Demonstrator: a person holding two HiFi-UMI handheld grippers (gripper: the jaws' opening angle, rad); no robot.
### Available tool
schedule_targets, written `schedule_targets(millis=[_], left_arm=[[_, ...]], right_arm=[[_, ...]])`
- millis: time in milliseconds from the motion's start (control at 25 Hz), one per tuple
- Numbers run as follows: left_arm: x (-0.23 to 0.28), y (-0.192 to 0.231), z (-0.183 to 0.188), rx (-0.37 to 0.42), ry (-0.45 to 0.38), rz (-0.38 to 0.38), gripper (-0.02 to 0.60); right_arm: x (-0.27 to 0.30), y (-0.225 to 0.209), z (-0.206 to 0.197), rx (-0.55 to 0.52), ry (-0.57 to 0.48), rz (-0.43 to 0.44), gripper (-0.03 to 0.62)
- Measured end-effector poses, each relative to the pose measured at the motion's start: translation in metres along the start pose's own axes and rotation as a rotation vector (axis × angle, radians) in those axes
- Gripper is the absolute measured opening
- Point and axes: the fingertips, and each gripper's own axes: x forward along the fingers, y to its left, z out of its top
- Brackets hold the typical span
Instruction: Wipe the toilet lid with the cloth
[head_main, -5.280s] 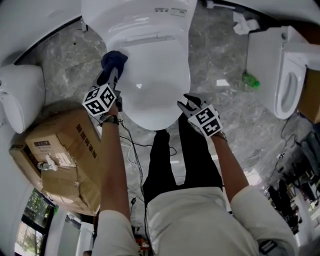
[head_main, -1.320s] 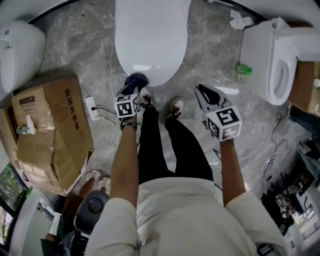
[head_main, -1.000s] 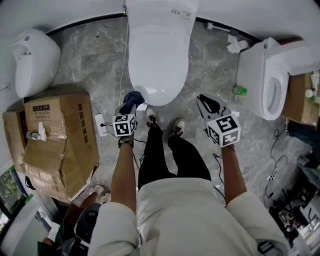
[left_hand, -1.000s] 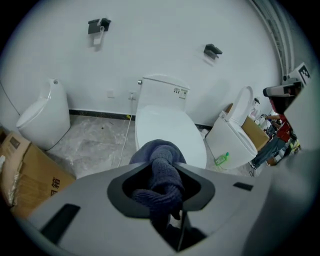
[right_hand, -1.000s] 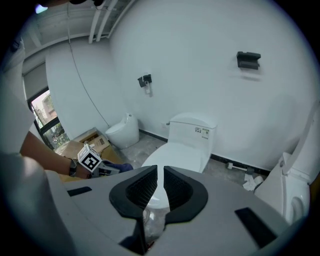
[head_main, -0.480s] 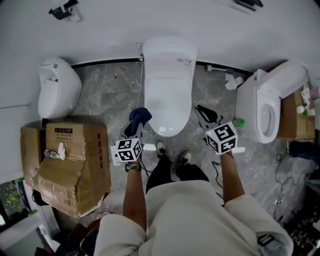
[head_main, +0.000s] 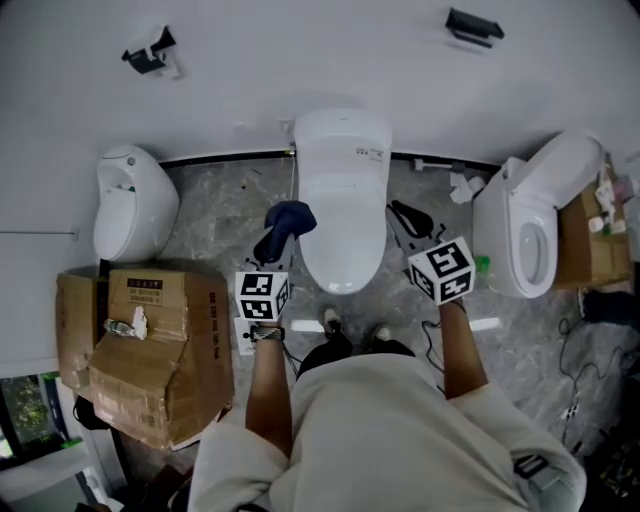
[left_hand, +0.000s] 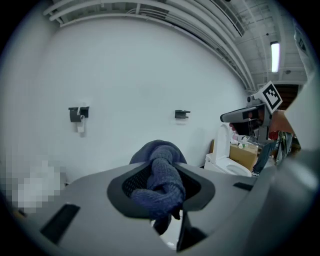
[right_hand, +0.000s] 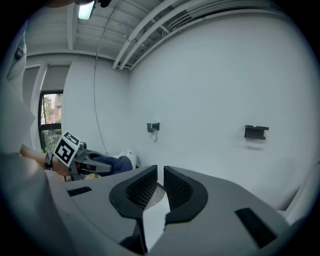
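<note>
Wiping isn't under way in this frame, we'd say. Both tools are held up clear of the toilet lid (head_main: 342, 215), which is shut and sits centre-far in the head view, between the two grippers and touched by neither. The left gripper (head_main: 276, 238) is clenched on the cloth (head_main: 291, 216), a dark blue wad just left of the lid. The wad sticks out past the tips, probably so that soft fabric meets the lid rather than plastic. The right gripper (head_main: 404, 216) hangs just right of the lid with its jaws drawn together on nothing, and we read it as the spare hand kept out of the way. Only the head view gives the layout: a cardboard box (head_main: 150, 350) near left, a small white fixture (head_main: 135, 200) far left, and a second toilet (head_main: 535, 235) with its seat open at right. Neither gripper view shows the lid, since both point at the white wall. The left gripper view settles the grip, with the knitted cloth (left_hand: 161, 182) bunched between the pads and filling the gap. It also catches the other tool (left_hand: 245, 116) at right and a wall bracket (left_hand: 78, 113). The right gripper view shows its own pads (right_hand: 145, 189) with only a hairline slit and nothing in it. The cloth-carrying tool (right_hand: 87, 162) is at left there, beside a window (right_hand: 50, 120). The next contact would need the wad brought down onto the lid.
</note>
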Motion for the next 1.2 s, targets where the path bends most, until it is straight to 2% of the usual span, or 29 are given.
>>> schedule_targets(millis=[200, 440, 720, 920, 1200], left_arm=[[0.0, -0.017, 0.067, 0.064, -0.091, -0.059, 0.112], [-0.002, -0.059, 0.146, 0.206, -0.177, -0.167, 0.112], [-0.013, -0.116, 0.222, 0.249, -0.288, -0.263, 0.112], [-0.015, -0.14, 0.247, 0.299, -0.309, -0.293, 0.112], [-0.014, -0.158, 0.258, 0.294, -0.339, -0.306, 0.112]], right_arm=[[-0.012, -0.008, 0.036, -0.03, -0.052, -0.02, 0.055], [-0.048, -0.026, 0.083, -0.045, -0.106, -0.082, 0.048], [-0.106, -0.053, 0.126, -0.047, -0.156, -0.177, 0.04], [-0.126, -0.065, 0.145, -0.07, -0.184, -0.218, 0.029], [-0.133, -0.065, 0.149, -0.091, -0.185, -0.206, 0.029]])
